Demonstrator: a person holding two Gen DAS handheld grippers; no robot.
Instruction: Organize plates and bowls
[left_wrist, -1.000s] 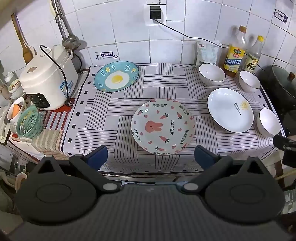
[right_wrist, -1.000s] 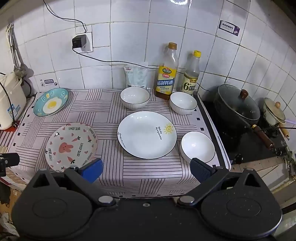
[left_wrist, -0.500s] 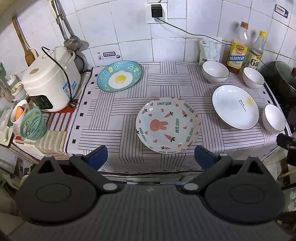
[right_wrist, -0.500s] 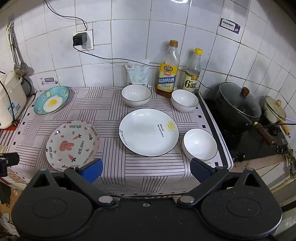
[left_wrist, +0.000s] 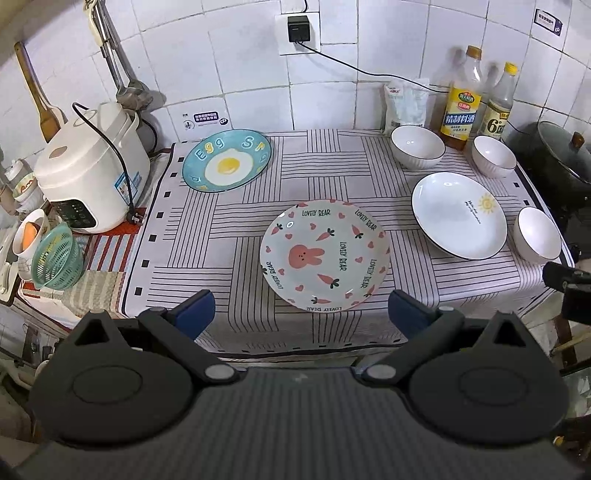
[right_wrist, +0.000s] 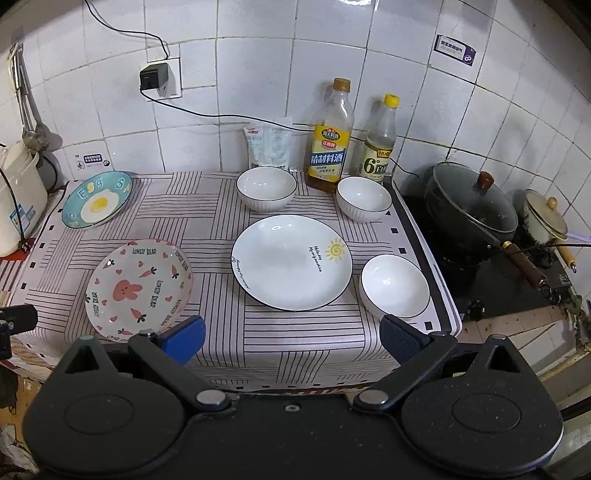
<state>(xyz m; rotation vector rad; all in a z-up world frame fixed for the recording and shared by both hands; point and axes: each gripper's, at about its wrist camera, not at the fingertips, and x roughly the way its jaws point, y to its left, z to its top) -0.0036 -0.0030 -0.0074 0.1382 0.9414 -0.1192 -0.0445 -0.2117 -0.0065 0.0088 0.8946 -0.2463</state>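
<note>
Left wrist view has my left gripper (left_wrist: 300, 308) wide and empty near the rabbit plate (left_wrist: 324, 255), and my right gripper (right_wrist: 291, 338) equally wide, since sun plate (right_wrist: 291, 262) and bowls lie unstacked.

rice cooker (right_wrist: 14, 206) cropped at left edge, sun plate (right_wrist: 291, 262) lettering illegible

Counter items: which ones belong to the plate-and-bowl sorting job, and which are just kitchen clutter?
Job items: egg plate, rabbit plate, sun plate, three white bowls.

Just lying about: rice cooker, two bottles, white pouch, dark lidded pot, green basket.
</note>
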